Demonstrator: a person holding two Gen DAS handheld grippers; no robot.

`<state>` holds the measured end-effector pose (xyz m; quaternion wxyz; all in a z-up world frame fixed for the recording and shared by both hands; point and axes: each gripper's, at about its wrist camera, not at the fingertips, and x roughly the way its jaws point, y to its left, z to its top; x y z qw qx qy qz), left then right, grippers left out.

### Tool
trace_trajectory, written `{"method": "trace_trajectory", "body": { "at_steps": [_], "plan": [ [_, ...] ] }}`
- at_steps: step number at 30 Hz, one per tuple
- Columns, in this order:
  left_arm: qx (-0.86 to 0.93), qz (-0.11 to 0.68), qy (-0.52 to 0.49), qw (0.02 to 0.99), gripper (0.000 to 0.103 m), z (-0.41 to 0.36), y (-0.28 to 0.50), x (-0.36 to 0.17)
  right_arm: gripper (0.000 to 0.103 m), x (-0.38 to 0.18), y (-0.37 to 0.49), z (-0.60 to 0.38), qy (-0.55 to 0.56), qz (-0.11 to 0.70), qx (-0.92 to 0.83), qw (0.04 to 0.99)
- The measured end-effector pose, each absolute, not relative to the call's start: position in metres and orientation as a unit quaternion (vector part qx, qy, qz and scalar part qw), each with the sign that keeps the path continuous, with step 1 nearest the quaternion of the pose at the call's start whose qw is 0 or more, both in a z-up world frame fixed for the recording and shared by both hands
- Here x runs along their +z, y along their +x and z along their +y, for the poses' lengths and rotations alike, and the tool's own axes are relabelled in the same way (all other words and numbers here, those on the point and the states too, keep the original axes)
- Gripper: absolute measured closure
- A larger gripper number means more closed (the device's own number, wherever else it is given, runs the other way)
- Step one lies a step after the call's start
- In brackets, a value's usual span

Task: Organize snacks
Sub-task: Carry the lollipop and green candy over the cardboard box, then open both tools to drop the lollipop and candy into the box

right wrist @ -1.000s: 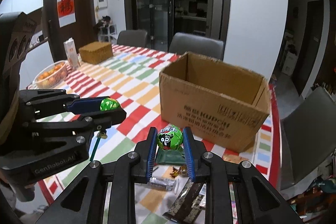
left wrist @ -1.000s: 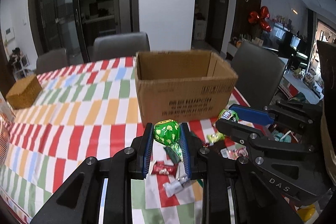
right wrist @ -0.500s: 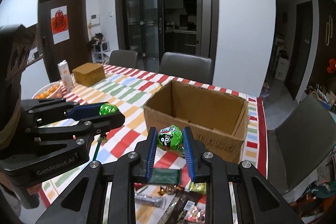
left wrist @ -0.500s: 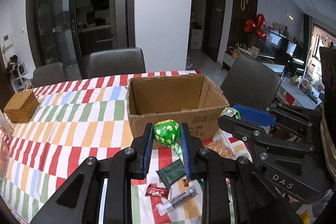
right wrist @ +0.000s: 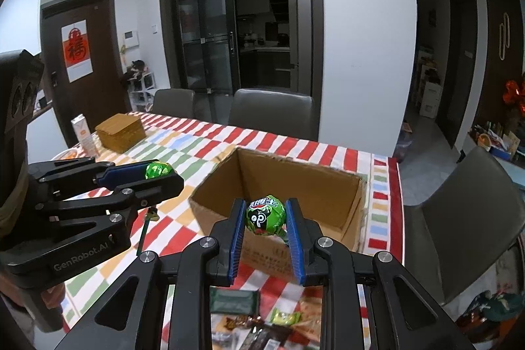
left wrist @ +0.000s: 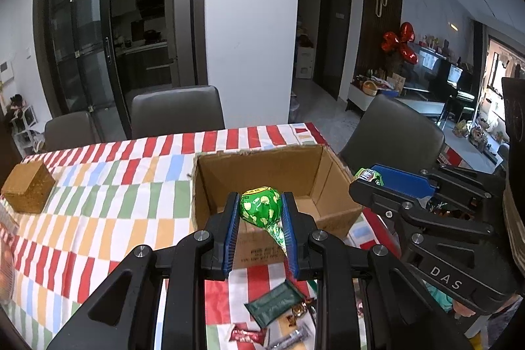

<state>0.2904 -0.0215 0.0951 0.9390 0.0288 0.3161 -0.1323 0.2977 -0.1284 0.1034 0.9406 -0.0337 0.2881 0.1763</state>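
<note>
Both grippers pinch foil-wrapped lollipops by the ball: left gripper (left wrist: 261,211) on the dotted green lollipop (left wrist: 261,209), right gripper (right wrist: 265,217) on the panda-print lollipop (right wrist: 265,215), each above the cardboard box (right wrist: 295,186) near rim, 12 o'clock. Light, hard ball, slick crinkly foil, so I'd grip the ball's widest part, not the thin stick.

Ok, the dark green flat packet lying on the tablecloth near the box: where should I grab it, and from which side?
Probably from above. The dark green packet lies flat on the tablecloth, so pinch across its narrow width near one free edge, away from the small wrapped candies beside it. Both grippers are full, left gripper and right gripper each holding a lollipop.
</note>
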Motion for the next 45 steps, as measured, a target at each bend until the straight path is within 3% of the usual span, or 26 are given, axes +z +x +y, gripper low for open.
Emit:
{"method": "trace_trajectory", "body": {
  "at_steps": [25, 26, 27, 28, 29, 31, 45],
  "plan": [
    [-0.117, 0.379, 0.013, 0.918, 0.077, -0.024, 0.397, 0.057, 0.077, 0.074, 0.392, -0.127, -0.032, 0.353, 0.142, 0.924],
    [-0.111, 0.377, 0.015, 0.920, 0.070, -0.024, 0.397, 0.057, 0.077, 0.073, 0.393, -0.127, -0.033, 0.352, 0.141, 0.925],
    [-0.102, 0.374, 0.018, 0.921, 0.055, -0.025, 0.397, 0.058, 0.076, 0.073, 0.392, -0.127, -0.035, 0.350, 0.138, 0.926],
    [-0.092, 0.370, 0.020, 0.924, 0.050, -0.024, 0.395, 0.058, 0.074, 0.073, 0.391, -0.127, -0.040, 0.345, 0.128, 0.929],
    [-0.085, 0.365, 0.021, 0.927, 0.047, -0.022, 0.392, 0.059, 0.063, 0.073, 0.390, -0.126, -0.044, 0.342, 0.120, 0.931],
    [-0.076, 0.359, 0.028, 0.930, 0.047, -0.021, 0.385, 0.062, 0.053, 0.077, 0.383, -0.126, -0.052, 0.329, 0.106, 0.937],
    [-0.088, 0.312, 0.047, 0.945, 0.041, -0.015, 0.298, 0.081, 0.047, 0.088, 0.311, -0.131, -0.055, 0.294, 0.130, 0.945]
  ]
}}
